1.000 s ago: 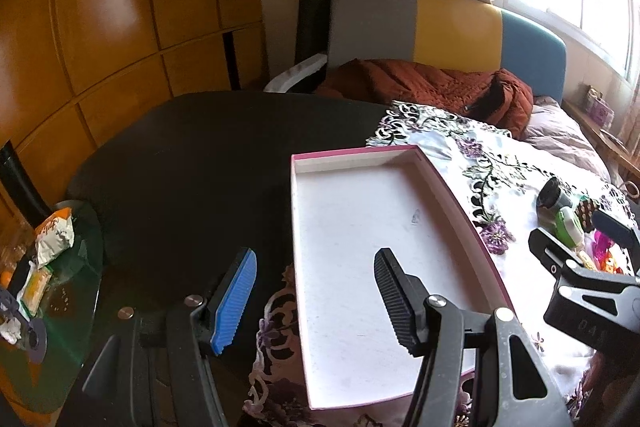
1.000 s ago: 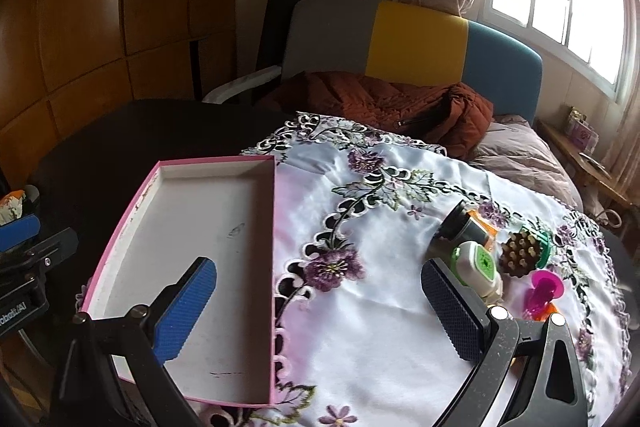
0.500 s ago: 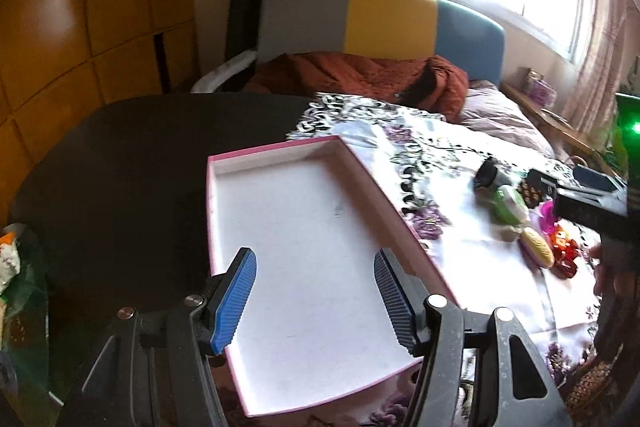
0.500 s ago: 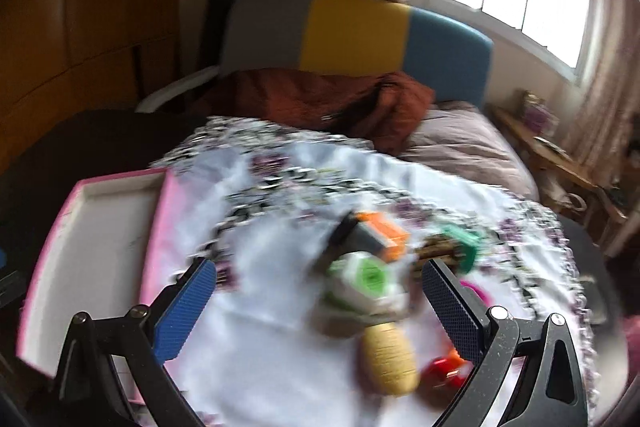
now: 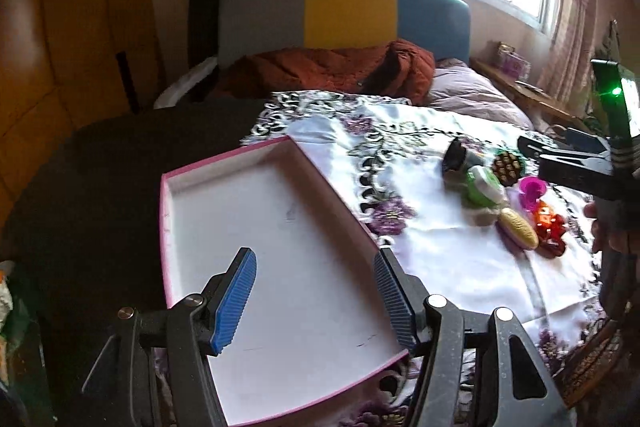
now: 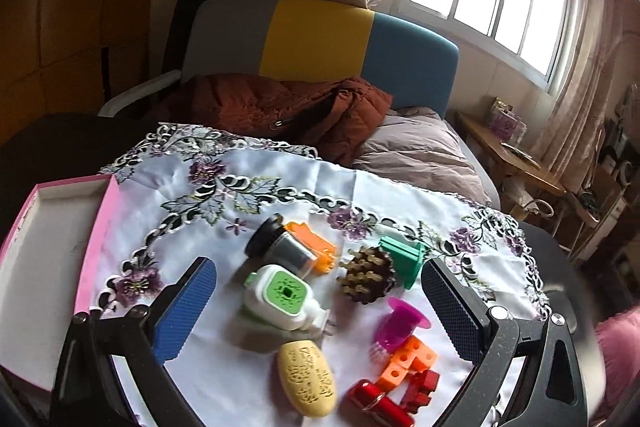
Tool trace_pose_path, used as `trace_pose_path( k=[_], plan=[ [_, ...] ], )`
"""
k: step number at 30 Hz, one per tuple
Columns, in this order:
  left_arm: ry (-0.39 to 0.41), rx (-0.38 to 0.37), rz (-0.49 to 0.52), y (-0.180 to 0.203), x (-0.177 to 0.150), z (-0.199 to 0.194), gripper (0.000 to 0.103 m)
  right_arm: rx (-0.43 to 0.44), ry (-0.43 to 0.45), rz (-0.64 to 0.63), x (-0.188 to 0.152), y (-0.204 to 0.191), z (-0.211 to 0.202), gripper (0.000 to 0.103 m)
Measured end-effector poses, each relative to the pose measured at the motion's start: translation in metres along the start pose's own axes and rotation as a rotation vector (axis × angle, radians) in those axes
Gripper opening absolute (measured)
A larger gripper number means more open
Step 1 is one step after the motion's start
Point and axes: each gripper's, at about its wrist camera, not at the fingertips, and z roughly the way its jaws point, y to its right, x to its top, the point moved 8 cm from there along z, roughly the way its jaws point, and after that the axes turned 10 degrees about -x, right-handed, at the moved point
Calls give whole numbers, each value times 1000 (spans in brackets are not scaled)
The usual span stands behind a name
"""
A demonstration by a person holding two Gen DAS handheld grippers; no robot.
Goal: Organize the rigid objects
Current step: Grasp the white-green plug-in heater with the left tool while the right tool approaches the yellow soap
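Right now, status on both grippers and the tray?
Left gripper open above empty pink-rimmed white tray. Right gripper open above small plastic objects. Nothing in the way.

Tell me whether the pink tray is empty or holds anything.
Empty. The pink tray shows only its bare white floor in the left wrist view, apart from faint scuff marks; the toys all lie outside it on the cloth.

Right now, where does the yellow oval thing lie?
In the right wrist view, the yellow oval thing lies low on the white cloth, just below the white-and-green device and left of the red piece.
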Motion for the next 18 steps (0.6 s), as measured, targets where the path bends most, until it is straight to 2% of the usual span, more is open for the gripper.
trace_pose_path(
  k=[5,10,15,18],
  plan=[
    [-29,-53,-5,12,8,11,62,-20,2,-4,0,12,11,103],
    [-76,-113,-18,31,17,27,62,-31,-32,57,-6,36,37,103],
    [-129,-183,-21,56,24,52,62,-11,-168,308,-28,80,69,103],
    [-156,-226,-13,73,31,68,62,-14,-198,419,-35,100,74,103]
  ],
)
